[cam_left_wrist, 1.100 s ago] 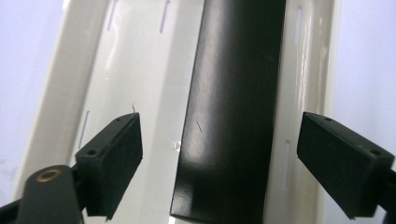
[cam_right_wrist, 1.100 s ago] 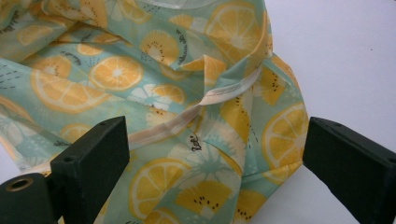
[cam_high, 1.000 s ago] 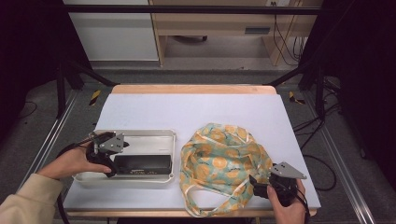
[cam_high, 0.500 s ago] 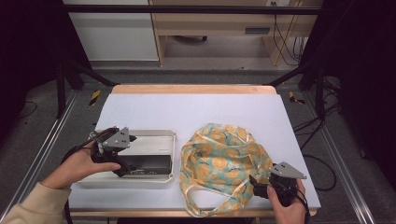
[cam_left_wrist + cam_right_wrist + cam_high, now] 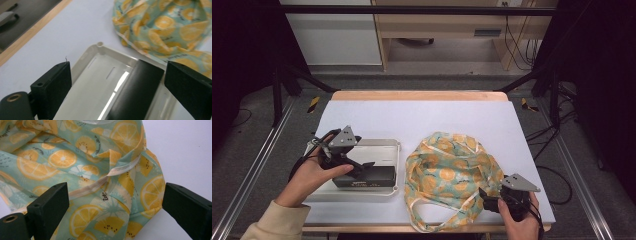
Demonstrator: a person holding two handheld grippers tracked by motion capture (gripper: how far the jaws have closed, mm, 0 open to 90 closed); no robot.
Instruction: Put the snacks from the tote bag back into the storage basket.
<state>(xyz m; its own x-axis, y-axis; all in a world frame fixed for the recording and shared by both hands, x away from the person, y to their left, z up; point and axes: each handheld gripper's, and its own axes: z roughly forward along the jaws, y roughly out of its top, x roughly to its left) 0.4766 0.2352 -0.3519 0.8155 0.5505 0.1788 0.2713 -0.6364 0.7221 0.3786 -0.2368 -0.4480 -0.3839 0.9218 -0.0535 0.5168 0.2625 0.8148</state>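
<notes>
At the near edge of the tabletop (image 5: 422,112), at about five o'clock, a hand held the right tongs (image 5: 486,196) low against the hem of the orange-slice printed cloth (image 5: 452,175). In the right gripper view those tongs (image 5: 115,207) stood wide, with the folded cloth (image 5: 82,170) and its pale seam lying between the jaws and neither jaw pressing it. The cloth lay bunched in a loose heap right of centre, a pale strap looping out toward six o'clock.

At about eight o'clock, a hand in a cream sleeve (image 5: 277,222) held the left tongs (image 5: 364,166) over the white tray (image 5: 387,146), which sat just beside the cloth. The left gripper view showed these tongs (image 5: 117,87) also wide, the black box (image 5: 135,92) lying in the tray (image 5: 95,62) between the jaws; the right jaw looked just beside the box's edge, though whether it touched was hard to tell from this angle.

Toward twelve o'clock the tabletop was bare white, ending in a wooden edge strip (image 5: 417,95).
</notes>
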